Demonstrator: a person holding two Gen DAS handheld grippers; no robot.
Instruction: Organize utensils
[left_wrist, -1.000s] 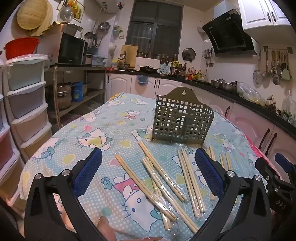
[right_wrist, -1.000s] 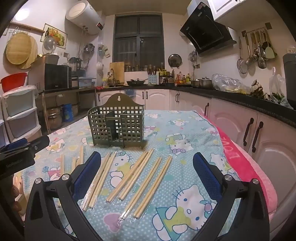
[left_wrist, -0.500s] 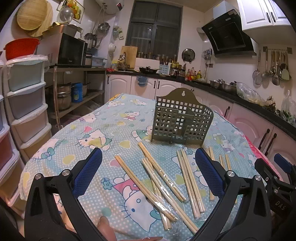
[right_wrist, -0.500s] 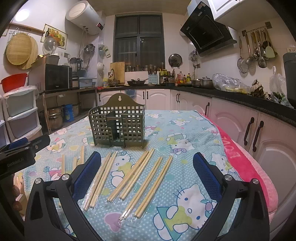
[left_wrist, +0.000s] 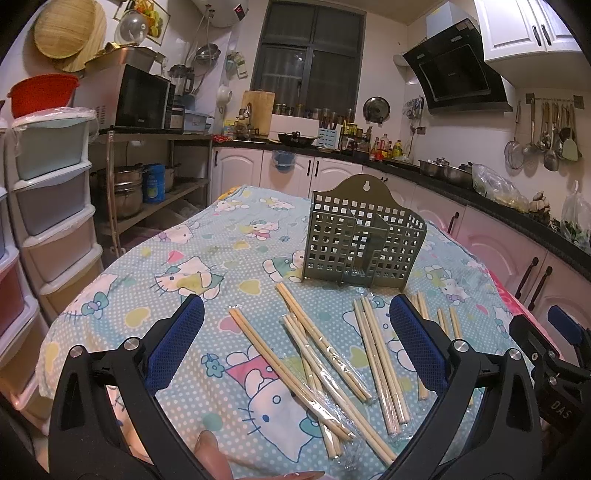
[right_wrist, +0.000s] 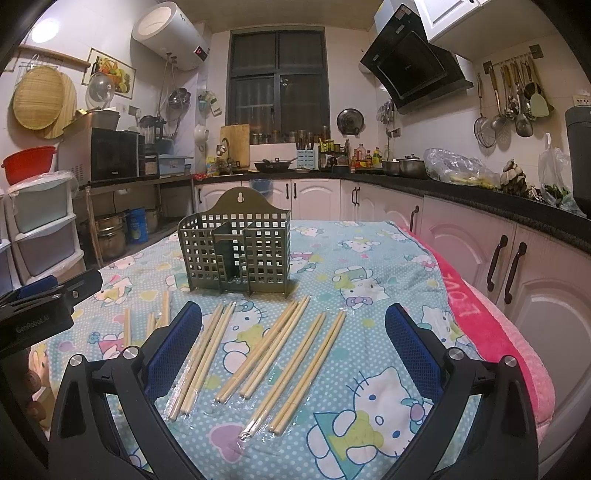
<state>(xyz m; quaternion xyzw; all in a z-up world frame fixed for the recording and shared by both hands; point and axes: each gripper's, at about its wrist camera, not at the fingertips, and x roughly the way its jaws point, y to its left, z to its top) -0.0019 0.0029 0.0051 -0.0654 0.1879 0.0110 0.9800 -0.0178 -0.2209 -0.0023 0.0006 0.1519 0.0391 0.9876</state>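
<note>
On the tablecloth (right_wrist: 388, 258), wrapped chopsticks (right_wrist: 266, 350) before holder (right_wrist: 236, 251), both tools spread wide

Obstacles: upright utensil caddy (right_wrist: 236, 247) behind scattered wrapped chopsticks (right_wrist: 295, 354); bare tablecloth (right_wrist: 373, 258) right of caddy, open passage.

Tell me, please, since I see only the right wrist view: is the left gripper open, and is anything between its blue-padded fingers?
Observer: The left gripper is open. Its jaws stand wide apart and hold nothing.
Operator: How do the chopsticks in front of it lie?
Observer: The pale wooden chopsticks are fanned out loosely. One pair crosses over another in a clear plastic sleeve.
Operator: Is anything near the gripper's base?
Observer: A bare fingertip shows at the bottom edge of the left wrist view.
</note>
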